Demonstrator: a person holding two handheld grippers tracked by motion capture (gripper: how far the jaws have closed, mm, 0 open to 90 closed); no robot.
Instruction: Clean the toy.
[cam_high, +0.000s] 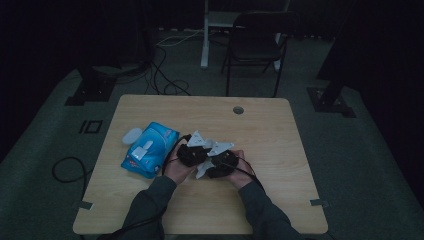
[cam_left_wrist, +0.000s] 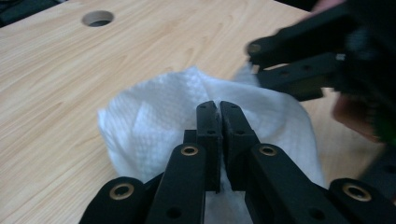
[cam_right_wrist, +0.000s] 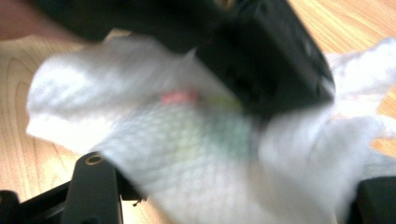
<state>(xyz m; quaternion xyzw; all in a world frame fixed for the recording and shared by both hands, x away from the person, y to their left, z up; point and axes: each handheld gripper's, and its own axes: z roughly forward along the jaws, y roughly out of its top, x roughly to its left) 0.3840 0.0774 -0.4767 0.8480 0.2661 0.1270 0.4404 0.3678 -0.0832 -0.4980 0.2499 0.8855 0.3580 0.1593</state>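
A white tissue (cam_left_wrist: 154, 121) lies bunched on the wooden table (cam_high: 260, 135) near its middle. My left gripper (cam_left_wrist: 219, 109) is shut on the tissue's near fold, jaws pressed together. My right gripper (cam_left_wrist: 254, 58) comes in from the upper right of the left gripper view, its jaws a little apart at the tissue's far edge. In the right gripper view the blurred tissue (cam_right_wrist: 187, 154) drapes over my own jaws and hides their tips, with the left gripper (cam_right_wrist: 261, 60) close above. From the high view both grippers, left (cam_high: 192, 150) and right (cam_high: 222, 162), are held side by side.
A blue wipes pack (cam_high: 150, 149) lies left of the hands, with a white round lid (cam_high: 132, 135) beside it. A cable hole (cam_high: 238, 110) sits at the table's far side. A black chair (cam_high: 255, 45) stands beyond the table.
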